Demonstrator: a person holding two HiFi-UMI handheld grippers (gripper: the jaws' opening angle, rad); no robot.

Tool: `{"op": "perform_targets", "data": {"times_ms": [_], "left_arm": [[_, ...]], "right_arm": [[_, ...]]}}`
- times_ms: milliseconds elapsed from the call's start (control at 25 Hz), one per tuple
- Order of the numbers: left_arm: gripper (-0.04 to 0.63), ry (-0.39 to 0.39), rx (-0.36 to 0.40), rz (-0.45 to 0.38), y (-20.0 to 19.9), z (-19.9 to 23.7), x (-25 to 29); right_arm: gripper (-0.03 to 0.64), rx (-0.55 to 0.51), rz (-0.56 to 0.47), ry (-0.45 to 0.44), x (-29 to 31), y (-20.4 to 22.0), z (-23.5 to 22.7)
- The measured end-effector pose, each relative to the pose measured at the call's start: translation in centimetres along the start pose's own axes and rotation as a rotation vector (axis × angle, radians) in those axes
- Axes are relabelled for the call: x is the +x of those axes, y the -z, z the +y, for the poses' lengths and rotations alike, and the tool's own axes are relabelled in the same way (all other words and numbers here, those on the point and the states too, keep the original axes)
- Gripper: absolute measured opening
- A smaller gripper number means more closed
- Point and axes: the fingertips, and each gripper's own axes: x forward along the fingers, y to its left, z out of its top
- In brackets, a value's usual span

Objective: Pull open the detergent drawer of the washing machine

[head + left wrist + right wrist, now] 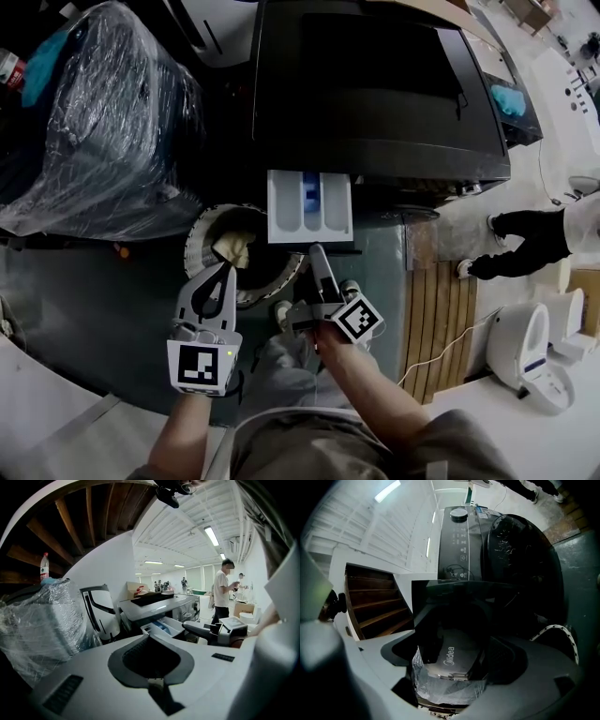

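Note:
The black washing machine (375, 84) stands at the top centre of the head view. Its white detergent drawer (309, 206) juts out toward me, showing a blue compartment; the left gripper view has the drawer (165, 624) at centre. My right gripper (317, 251) is shut and empty, its tip just below the drawer's front edge. Whether it touches the drawer, I cannot tell. My left gripper (227, 270) is shut on nothing and hovers over the open round door (202, 246).
A plastic-wrapped appliance (94, 122) stands left of the machine. Pale laundry (234, 248) shows in the door opening. To the right, a person's legs (525, 234) stand by wooden slats (436, 319), with a white fixture (525, 347) and a cable on the floor.

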Motion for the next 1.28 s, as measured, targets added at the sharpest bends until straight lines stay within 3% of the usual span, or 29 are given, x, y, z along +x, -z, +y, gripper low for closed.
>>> {"op": "perform_targets", "data": {"times_ms": [400,1000,1280], "left_arm": [[0.015,0.018,0.018,-0.008,-0.4,-0.8,0.0],[0.015,0.039,0.025,-0.028,-2.7,-0.8,-0.4],[0.015,0.046,0.052,-0.054,-5.1,-0.8,-1.4]], "right_arm": [[0.435,-0.013,0.024,-0.001,-0.8,0.1,0.0],[0.436,-0.045,0.104,0.118,-2.2,0.8,1.1],[0.434,-0.205,0.218,0.070,-3.3,1.8,6.5]]}}
